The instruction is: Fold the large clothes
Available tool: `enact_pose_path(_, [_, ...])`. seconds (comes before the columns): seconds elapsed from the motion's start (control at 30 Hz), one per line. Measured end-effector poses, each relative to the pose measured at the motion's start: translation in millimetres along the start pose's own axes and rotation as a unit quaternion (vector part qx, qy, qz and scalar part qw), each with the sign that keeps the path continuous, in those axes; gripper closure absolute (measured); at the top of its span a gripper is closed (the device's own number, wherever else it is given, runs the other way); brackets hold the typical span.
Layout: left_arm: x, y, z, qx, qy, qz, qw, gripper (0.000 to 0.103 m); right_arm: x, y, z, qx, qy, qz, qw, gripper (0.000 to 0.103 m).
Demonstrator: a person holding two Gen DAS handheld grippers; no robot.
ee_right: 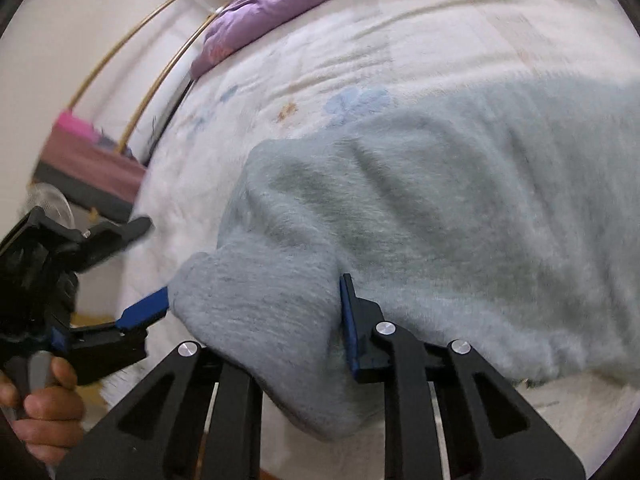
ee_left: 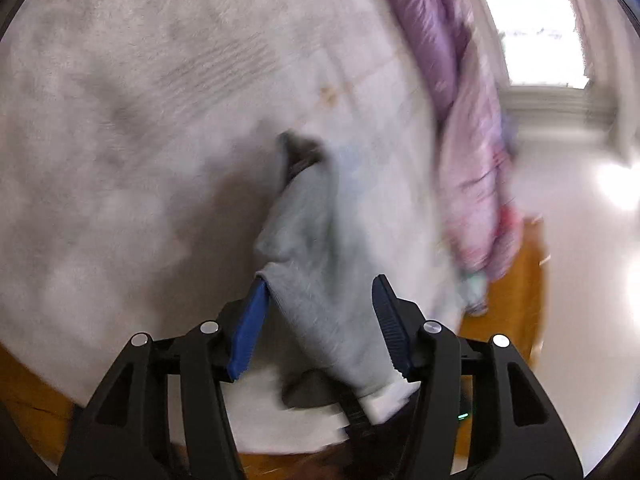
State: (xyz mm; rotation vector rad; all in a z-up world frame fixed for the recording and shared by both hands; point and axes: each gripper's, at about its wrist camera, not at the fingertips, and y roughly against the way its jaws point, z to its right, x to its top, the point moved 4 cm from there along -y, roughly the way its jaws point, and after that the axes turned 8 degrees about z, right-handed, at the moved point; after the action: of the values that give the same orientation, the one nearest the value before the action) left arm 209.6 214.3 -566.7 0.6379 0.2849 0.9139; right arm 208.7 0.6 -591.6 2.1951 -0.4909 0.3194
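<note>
A large pale blue-grey fleece garment (ee_right: 460, 208) lies spread on a white bed (ee_right: 320, 52). In the left wrist view my left gripper (ee_left: 320, 300) has its blue jaws wide apart, and a sleeve-like fold of the garment (ee_left: 316, 248) lies between them, loose. In the right wrist view a bunched fold of the garment (ee_right: 260, 312) fills the gap of my right gripper (ee_right: 260, 304); the left finger is hidden under cloth, the right finger (ee_right: 352, 328) stands apart. My left gripper also shows at the left of the right wrist view (ee_right: 132, 272), held in a hand.
A purple and pink quilt (ee_left: 452, 80) is bunched along the bed's far side and shows in the right wrist view (ee_right: 280, 4). An orange wooden bed frame (ee_left: 516, 300) edges the mattress. A bright window (ee_left: 532, 28) and a pale floor (ee_left: 580, 280) lie to the right.
</note>
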Motion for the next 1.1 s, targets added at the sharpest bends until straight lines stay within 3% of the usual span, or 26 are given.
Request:
enact_pose_path(0.1, [-4.5, 0.4, 19.2, -0.067, 0.009, -0.029, 0.9973, 0.025, 5.9, 4.0, -2.4, 0.003, 0.006, -0.003, 1.0, 0.088])
enact_pose_path(0.17, [-2.9, 4.4, 23.8, -0.061, -0.001, -0.03, 0.9977, 0.021, 6.5, 5.6, -2.6, 0.006, 0.007, -0.004, 1.0, 0.088])
enact_pose_path(0.23, [-0.2, 9.3, 14.8, -0.053, 0.019, -0.041, 0.9976, 0.012, 2.9, 8.0, 0.0, 0.011, -0.003, -0.007, 1.0, 0.089])
enact_pose_path(0.3, [-0.1, 11.2, -1.8, -0.057, 0.055, -0.065, 0.9948, 0.012, 2.5, 6.2, 2.6, 0.015, -0.007, -0.009, 1.0, 0.089])
enact_pose_path(0.4, [4.6, 10.0, -34.8, 0.025, 0.066, -0.06, 0.9957, 0.012, 1.6, 5.6, 3.2, 0.017, -0.002, -0.012, 1.0, 0.089])
enact_pose_path(0.5, [11.8, -6.2, -50.7, 0.055, 0.082, -0.054, 0.9936, 0.012, 1.5, 3.6, 1.3, 0.016, 0.004, -0.016, 1.0, 0.088])
enact_pose_path(0.67, [18.1, -56.8, -30.0, 0.063, 0.044, -0.066, 0.9948, 0.012, 2.0, -3.3, 1.4, 0.015, 0.013, -0.021, 1.0, 0.088])
enact_pose_path(0.77, [9.2, -85.8, -1.6, 0.066, -0.012, -0.087, 0.994, 0.013, 2.6, -4.8, 0.8, 0.013, 0.015, -0.02, 1.0, 0.088])
enact_pose_path(0.8, [6.0, -91.9, 5.8, 0.076, -0.04, -0.088, 0.9925, 0.02, 3.3, -4.2, 1.4, 0.014, 0.013, -0.019, 1.0, 0.088])
enact_pose_path(0.83, [1.7, -95.6, 16.3, 0.095, -0.081, -0.083, 0.9888, 0.045, 4.8, -2.4, 2.3, 0.016, 0.009, -0.016, 1.0, 0.088])
enact_pose_path(0.9, [-6.5, -99.4, 29.9, 0.119, -0.142, -0.081, 0.9793, 0.082, 8.5, 3.6, 6.0, 0.018, -0.006, -0.006, 1.0, 0.088])
enact_pose_path(1.03, [-34.3, -96.4, 72.7, 0.114, -0.239, -0.069, 0.9618, 0.087, 19.7, 28.5, 18.1, 0.03, -0.045, 0.023, 0.998, 0.089])
enact_pose_path(1.1, [-47.7, -95.0, 88.7, 0.104, -0.257, -0.071, 0.9581, 0.087, 24.9, 45.4, 27.5, 0.034, -0.067, 0.042, 0.996, 0.089])
